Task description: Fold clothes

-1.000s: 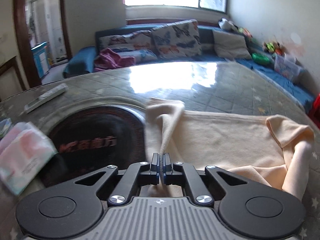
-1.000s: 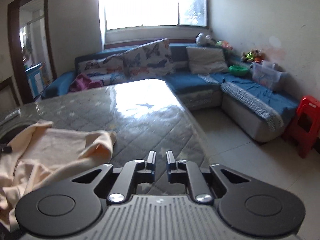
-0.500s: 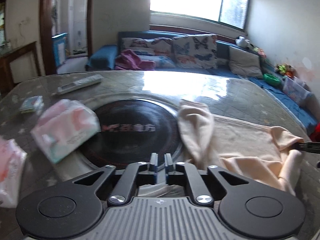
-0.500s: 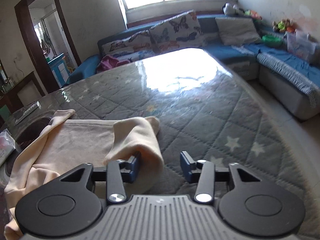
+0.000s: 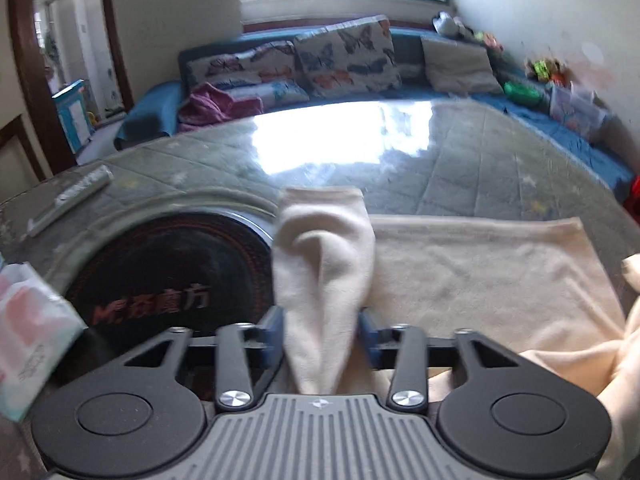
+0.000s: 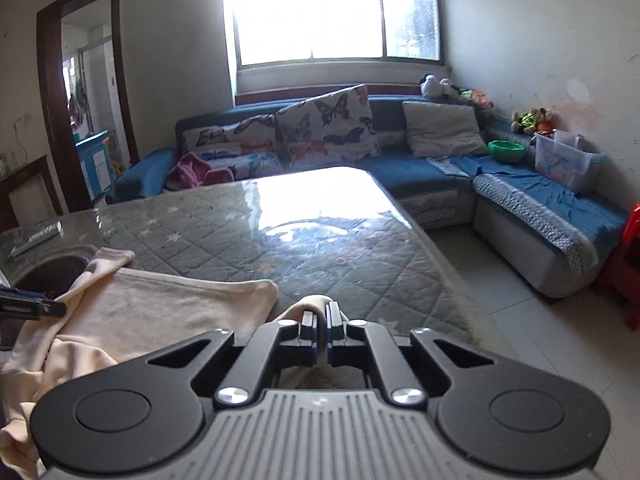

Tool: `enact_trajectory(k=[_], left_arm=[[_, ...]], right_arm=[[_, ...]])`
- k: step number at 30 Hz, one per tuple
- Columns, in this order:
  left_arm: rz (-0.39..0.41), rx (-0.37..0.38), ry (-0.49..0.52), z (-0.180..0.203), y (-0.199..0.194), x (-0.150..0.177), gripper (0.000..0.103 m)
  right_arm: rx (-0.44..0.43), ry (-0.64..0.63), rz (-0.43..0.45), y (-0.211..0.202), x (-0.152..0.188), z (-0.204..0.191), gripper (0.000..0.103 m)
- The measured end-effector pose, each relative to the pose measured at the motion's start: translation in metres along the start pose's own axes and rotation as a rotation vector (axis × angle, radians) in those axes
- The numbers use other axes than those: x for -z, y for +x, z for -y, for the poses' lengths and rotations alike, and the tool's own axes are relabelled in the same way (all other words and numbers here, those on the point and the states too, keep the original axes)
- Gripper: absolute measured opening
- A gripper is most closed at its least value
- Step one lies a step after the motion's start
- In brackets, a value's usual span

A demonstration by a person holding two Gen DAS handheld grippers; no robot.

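Two claws are on the cream garment, which lies spread over the quilted grey counter, its left end bunched beside a round black inset. My left claw has just been opening; its jaws now stand apart with a thick fold of the cloth between them, though I cannot tell whether the pads press on it. My right claw has just been closing and its jaws now stand pressed together, pinching a small hump of the garment's right edge. A tissue pack sits at the left edge, and a remote lies farther back on the counter
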State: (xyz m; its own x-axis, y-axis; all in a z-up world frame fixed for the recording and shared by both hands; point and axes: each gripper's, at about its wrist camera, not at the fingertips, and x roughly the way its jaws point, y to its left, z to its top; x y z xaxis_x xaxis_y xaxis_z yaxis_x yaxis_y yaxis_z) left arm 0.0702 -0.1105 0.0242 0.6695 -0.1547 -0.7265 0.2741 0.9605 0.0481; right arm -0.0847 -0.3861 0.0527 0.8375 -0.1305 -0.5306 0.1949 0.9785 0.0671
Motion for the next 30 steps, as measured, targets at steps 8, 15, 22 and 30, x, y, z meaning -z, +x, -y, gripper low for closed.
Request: enact_trajectory(k=[8,15,22,30], left_arm=[[0.068,-0.015,-0.023,-0.015,-0.025,0.016,0.006],[0.128,-0.036,-0.185,-0.065,-0.096,0.045,0.006],[0.062,-0.022,-0.281,-0.091,-0.141,0.097,0.006],[0.029,-0.052,-0.221,-0.078,-0.152,0.117,0.018]], right_arm=[[0.090,0.055,0.006,-0.026,0.017,0.028,0.004],[0.136,0.096,0.003,-0.038,0.029,0.050,0.004],[0.142,0.102,-0.025,-0.044,0.039,0.057,0.004],[0.149,0.005,-0.113,-0.044,0.047,0.052,0.028]])
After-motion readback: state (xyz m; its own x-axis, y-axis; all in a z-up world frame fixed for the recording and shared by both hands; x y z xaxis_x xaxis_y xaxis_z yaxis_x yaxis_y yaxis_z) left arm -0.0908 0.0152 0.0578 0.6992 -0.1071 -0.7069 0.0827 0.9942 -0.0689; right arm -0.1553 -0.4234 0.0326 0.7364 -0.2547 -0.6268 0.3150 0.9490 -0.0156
